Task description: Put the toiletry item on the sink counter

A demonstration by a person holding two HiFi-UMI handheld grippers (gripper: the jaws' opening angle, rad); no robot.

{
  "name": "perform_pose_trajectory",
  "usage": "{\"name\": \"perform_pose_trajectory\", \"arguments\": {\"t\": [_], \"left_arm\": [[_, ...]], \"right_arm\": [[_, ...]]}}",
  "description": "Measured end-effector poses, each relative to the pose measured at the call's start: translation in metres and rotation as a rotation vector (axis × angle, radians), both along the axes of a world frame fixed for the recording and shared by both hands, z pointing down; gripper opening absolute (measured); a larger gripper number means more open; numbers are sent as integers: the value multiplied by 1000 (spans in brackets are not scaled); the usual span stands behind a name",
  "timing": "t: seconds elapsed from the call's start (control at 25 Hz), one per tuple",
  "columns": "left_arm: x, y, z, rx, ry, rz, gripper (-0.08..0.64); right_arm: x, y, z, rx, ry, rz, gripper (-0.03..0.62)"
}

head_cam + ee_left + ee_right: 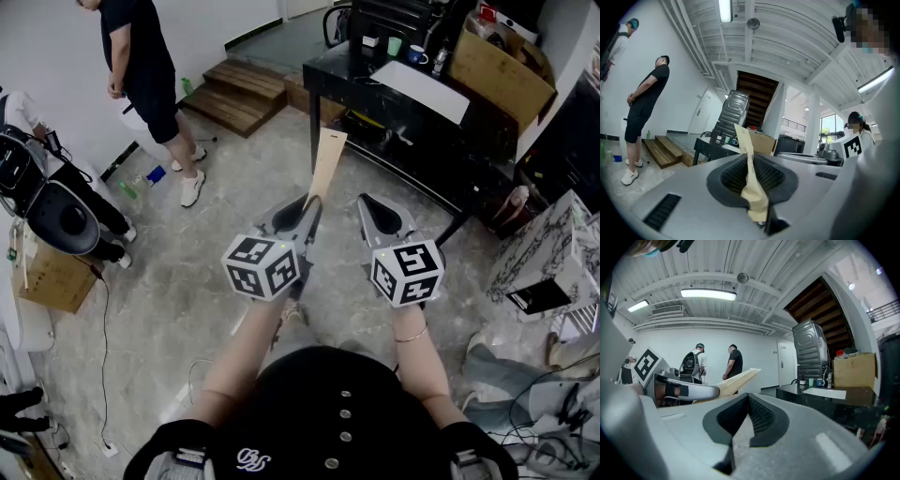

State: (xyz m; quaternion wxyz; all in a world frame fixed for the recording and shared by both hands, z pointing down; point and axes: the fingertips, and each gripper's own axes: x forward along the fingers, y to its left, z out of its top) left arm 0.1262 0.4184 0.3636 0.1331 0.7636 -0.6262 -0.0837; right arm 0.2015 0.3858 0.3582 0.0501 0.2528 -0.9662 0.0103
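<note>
A flat tan paper packet [327, 159] sticks up and forward out of my left gripper [312, 203], which is shut on its lower end. In the left gripper view the packet [749, 159] is pinched between the ribbed black pads [732, 176] and rises above them. My right gripper [368, 202] is held beside it, shut, with nothing between its pads [761, 417]. From the right gripper view the packet [737, 380] shows to the left in the left gripper [682, 391]. The black counter [361, 77] with a white sink basin [424, 90] stands ahead, beyond both grippers.
A cardboard box [502, 67] and cups [416, 54] sit on the counter's far end. A person in black [141, 66] stands at the left near wooden steps [239, 92]. A marble-patterned box [544, 251] is at the right. Cables lie on the grey floor.
</note>
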Motion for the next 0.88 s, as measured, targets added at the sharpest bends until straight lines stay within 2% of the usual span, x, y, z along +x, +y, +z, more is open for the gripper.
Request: {"name": "perform_pose_trajectory", "arguments": {"t": [0.44, 0.68, 0.88], "left_arm": [[6, -4, 4, -11, 12, -13, 43], [14, -6, 5, -12, 3, 22, 43], [10, -14, 3, -4, -4, 13, 43]], "right_arm": [[-2, -1, 0, -11, -12, -20, 3], [1, -3, -5, -33, -79, -17, 5], [2, -8, -2, -25, -59, -18, 5]]}}
